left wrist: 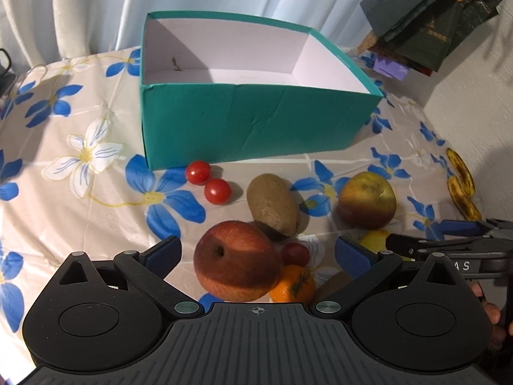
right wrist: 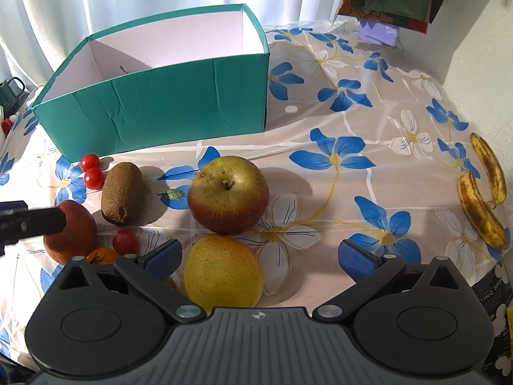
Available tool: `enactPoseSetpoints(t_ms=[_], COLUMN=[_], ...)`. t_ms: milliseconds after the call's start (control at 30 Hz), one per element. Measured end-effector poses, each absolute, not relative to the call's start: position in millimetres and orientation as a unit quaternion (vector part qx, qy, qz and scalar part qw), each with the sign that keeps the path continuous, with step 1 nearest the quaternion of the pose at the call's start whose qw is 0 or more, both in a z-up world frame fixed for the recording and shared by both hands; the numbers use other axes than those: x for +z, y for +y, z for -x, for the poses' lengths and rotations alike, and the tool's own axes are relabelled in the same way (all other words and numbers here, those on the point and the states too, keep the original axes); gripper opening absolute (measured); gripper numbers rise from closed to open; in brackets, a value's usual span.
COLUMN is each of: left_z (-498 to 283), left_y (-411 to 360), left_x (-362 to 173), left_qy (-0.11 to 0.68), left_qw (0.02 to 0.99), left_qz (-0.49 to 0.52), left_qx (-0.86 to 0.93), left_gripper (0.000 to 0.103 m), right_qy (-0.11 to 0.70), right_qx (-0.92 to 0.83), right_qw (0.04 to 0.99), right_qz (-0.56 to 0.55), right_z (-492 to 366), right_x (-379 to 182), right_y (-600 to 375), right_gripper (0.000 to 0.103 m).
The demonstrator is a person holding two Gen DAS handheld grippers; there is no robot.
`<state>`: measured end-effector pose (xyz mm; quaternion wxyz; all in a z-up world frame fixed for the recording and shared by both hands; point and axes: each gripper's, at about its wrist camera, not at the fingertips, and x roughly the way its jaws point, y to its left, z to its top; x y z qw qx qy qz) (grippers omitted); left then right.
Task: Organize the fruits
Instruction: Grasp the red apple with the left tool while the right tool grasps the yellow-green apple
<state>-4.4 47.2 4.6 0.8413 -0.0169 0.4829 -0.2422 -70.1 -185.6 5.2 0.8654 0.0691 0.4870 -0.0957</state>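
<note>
Here, left claw (left wrist: 258, 253) spread around red apple (left wrist: 235, 260), teal box (left wrist: 256, 128) beyond

Each black hand-held gripper (left wrist: 258, 250) has ribbed housing, blue pads (right wrist: 163, 258).

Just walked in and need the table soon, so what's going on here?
A person holds two grippers over loose fruit on a floral tablecloth. The left gripper, open, brackets a red apple; the right gripper, open, brackets a yellow lemon. The teal box shows no fruit inside yet.
</note>
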Motion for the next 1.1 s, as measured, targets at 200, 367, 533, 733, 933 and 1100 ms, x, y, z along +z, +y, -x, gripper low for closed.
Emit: enactPoseSetpoints(t_ms=[200,367,533,733,933,1100], left_z=[-2.7,-5.6,-7.9,-16.5,-22.3,-21.4], left_y=[42.1,35.4,30.1,28.0,27.2,19.2], left_x=[-7.9,-14.5,-21.1,-33.8,-40.9,-43.6], left_qy=[0.506,0.514,0.516,0.544,0.555,0.548], left_qw=[0.830,0.826,0.831,0.818,0.811,0.813], left_qz=[0.023,0.009,-0.012,-0.032,-0.027,-0.046], left_qx=[-0.232,-0.231,-0.209,-0.186,-0.183,-0.188], left_gripper=[0.103,0.103,0.090,0.076,0.076,0.076], right_qy=[0.489,0.480,0.424,0.386,0.380,0.369], right_qx=[-0.084,-0.074,-0.068,-0.055,-0.044,-0.029], right_qw=[0.865,0.871,0.899,0.918,0.921,0.927], right_qz=[-0.070,-0.079,-0.090,-0.071,-0.072,-0.063], right_z=[66.3,66.8,72.5,69.3,64.4,61.4], right_x=[-0.2,-4.3,0.1,2.9,0.5,-2.2], right_y=[-185.2,-190.2,-199.3,-201.4,-199.2,-198.4], right_gripper=[0.103,0.103,0.103,0.103,0.103,0.103])
